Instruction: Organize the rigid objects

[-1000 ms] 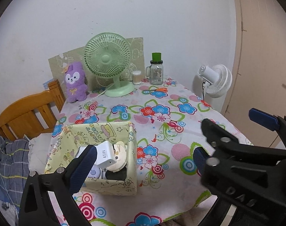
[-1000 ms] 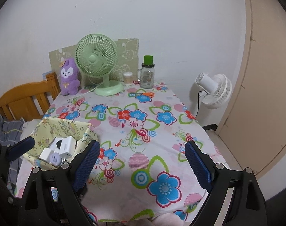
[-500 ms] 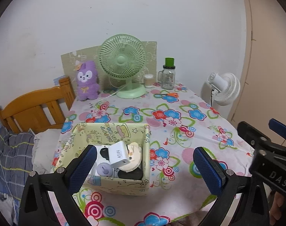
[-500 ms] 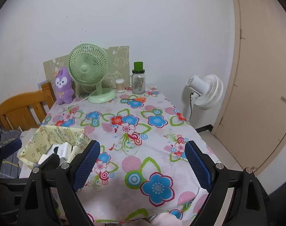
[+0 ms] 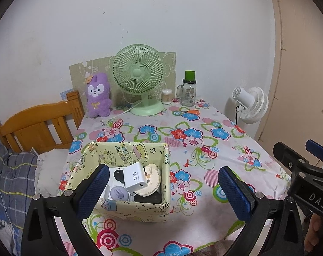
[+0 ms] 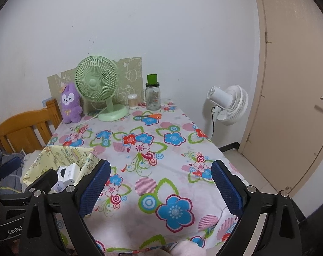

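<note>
A pale yellow fabric box [image 5: 127, 152] sits at the table's front left, also in the right wrist view [image 6: 65, 152]. It holds a white 45W charger [image 5: 134, 178], a cream round item [image 5: 152, 181], a lilac round item [image 5: 118, 193] and dark pieces. My left gripper [image 5: 163, 192] is open and empty, held back above the table's front edge. My right gripper [image 6: 160, 188] is open and empty, to the right of the box. It shows in the left wrist view [image 5: 300, 160].
At the table's back stand a green desk fan [image 5: 139, 81], a purple plush rabbit [image 5: 97, 96], a glass jar with a green lid [image 5: 189, 89], a cotton-swab tub [image 5: 166, 96] and orange scissors [image 5: 190, 112]. A wooden headboard [image 5: 38, 125] is left; a white floor fan [image 6: 227, 104] and door are right.
Both grippers have pulled back and up from the table, so the box and table look farther away. The right gripper has moved rightward out of the left view's centre. Both stayed open.
</note>
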`<move>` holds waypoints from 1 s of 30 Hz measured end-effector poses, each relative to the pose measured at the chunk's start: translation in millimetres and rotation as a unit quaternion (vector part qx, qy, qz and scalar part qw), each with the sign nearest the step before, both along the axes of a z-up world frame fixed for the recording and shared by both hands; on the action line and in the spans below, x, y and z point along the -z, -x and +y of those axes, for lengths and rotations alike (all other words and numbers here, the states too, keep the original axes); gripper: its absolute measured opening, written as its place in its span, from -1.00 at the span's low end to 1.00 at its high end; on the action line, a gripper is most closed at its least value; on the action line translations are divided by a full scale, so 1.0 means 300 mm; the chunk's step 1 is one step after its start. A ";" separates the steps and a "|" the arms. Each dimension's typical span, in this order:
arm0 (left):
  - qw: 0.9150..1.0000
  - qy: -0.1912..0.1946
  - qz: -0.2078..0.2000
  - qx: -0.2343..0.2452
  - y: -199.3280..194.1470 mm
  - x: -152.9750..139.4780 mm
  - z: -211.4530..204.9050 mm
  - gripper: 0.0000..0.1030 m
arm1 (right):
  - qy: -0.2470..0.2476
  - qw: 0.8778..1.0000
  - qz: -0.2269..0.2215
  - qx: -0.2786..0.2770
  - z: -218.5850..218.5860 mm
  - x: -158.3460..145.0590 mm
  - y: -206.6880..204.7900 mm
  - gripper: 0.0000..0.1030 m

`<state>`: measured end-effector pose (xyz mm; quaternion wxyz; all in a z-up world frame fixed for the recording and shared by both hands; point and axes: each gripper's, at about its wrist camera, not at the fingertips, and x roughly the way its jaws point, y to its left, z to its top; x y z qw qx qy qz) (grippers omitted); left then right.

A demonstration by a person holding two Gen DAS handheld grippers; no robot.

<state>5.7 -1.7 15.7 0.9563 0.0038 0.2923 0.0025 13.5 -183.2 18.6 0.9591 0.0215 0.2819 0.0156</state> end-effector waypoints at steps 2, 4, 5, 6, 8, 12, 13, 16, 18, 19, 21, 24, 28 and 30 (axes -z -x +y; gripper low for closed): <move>1.000 0.001 -0.003 0.001 0.003 -0.004 0.001 1.00 | -0.001 1.000 0.000 0.000 -0.001 0.000 0.001 0.89; 1.000 0.001 -0.004 0.002 0.003 -0.006 0.000 0.99 | -0.002 1.000 -0.001 -0.002 -0.002 0.000 0.006 0.89; 1.000 0.001 -0.005 0.002 0.004 -0.006 0.000 1.00 | -0.001 1.000 -0.002 -0.003 -0.001 0.000 0.010 0.89; 1.000 0.000 -0.005 0.002 0.005 -0.007 0.000 1.00 | -0.001 1.000 -0.003 -0.004 0.000 0.000 0.011 0.89; 1.000 0.000 -0.006 0.002 0.007 -0.009 0.000 1.00 | 0.001 1.000 -0.005 -0.002 0.001 -0.002 0.014 0.89; 1.000 -0.002 -0.005 0.001 0.011 -0.011 0.001 1.00 | 0.001 1.000 -0.004 -0.002 0.000 -0.002 0.015 0.89; 1.000 -0.002 -0.005 0.000 0.012 -0.012 0.002 1.00 | 0.001 1.000 -0.004 -0.003 0.000 -0.002 0.016 0.90; 1.000 -0.001 -0.007 0.000 0.016 -0.014 0.003 1.00 | 0.001 1.000 -0.005 -0.002 0.000 -0.003 0.017 0.89; 1.000 -0.001 -0.007 0.001 0.015 -0.013 0.002 1.00 | 0.000 1.000 -0.004 -0.002 0.001 -0.004 0.017 0.90; 1.000 -0.002 -0.008 0.000 0.016 -0.014 0.003 1.00 | 0.001 1.000 -0.005 -0.002 0.002 -0.004 0.018 0.90; 1.000 -0.004 -0.010 0.000 0.019 -0.015 0.001 1.00 | 0.003 1.000 -0.005 -0.001 0.002 -0.004 0.019 0.89; 1.000 -0.003 -0.010 0.000 0.020 -0.015 0.000 1.00 | 0.002 1.000 -0.005 -0.001 0.003 -0.005 0.020 0.90; 1.000 -0.003 -0.010 -0.001 0.021 -0.016 0.001 1.00 | 0.003 1.000 -0.005 -0.001 0.004 -0.006 0.020 0.90; 1.000 -0.004 -0.010 -0.001 0.021 -0.015 0.001 1.00 | 0.003 1.000 -0.005 -0.001 0.005 -0.006 0.021 0.90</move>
